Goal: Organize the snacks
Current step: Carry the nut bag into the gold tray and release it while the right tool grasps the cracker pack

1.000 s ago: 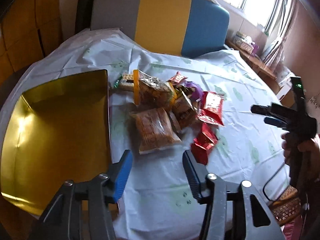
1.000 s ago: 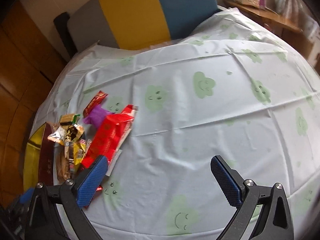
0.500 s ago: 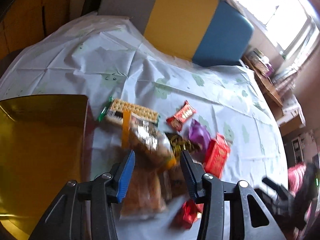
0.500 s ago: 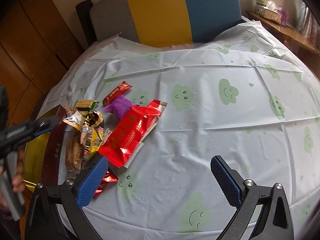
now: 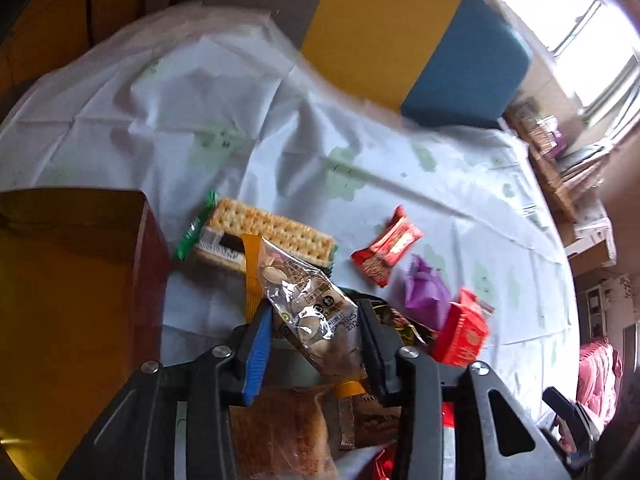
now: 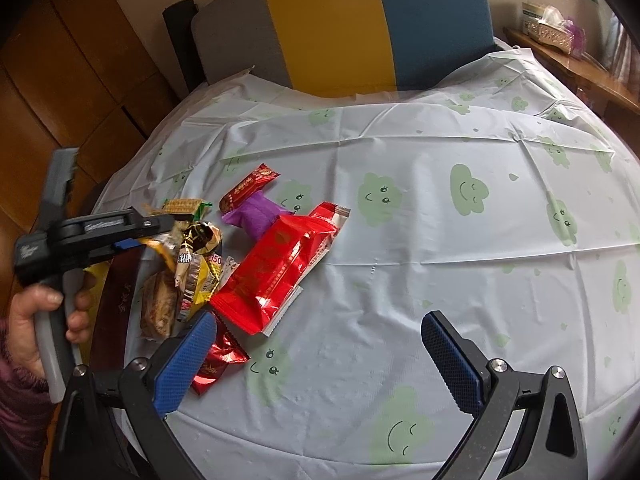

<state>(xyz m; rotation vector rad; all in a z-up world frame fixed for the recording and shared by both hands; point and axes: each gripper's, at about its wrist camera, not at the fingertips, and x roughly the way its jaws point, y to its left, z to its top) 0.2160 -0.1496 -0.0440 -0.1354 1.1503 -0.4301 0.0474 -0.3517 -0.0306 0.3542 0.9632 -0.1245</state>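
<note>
A heap of snacks lies on the tablecloth beside a gold box point(image 5: 60, 300). My left gripper point(image 5: 314, 320) points down into the heap. Its jaws are closing, and both pads touch the sides of a clear seed packet point(image 5: 304, 292) that fills the gap. Around it lie a cracker pack point(image 5: 272, 232), a small red packet point(image 5: 388, 248), a purple packet point(image 5: 424, 292) and a red bag point(image 5: 460, 336). The right wrist view shows the left gripper point(image 6: 160, 232) over the heap. My right gripper point(image 6: 316, 324) hangs open above bare cloth, right of a large red bag point(image 6: 280, 264).
A pale tablecloth point(image 6: 440, 240) with green cloud faces covers the round table. A chair back point(image 6: 340, 20) in grey, yellow and blue stands behind it. A person's hand point(image 6: 28, 320) holds the left gripper's handle. A wooden shelf point(image 6: 580, 68) runs along the right wall.
My left gripper has moved forward from near the table's edge over the snack heap, and its jaws have narrowed around the clear seed packet. The right gripper has stayed open and barely moved.
</note>
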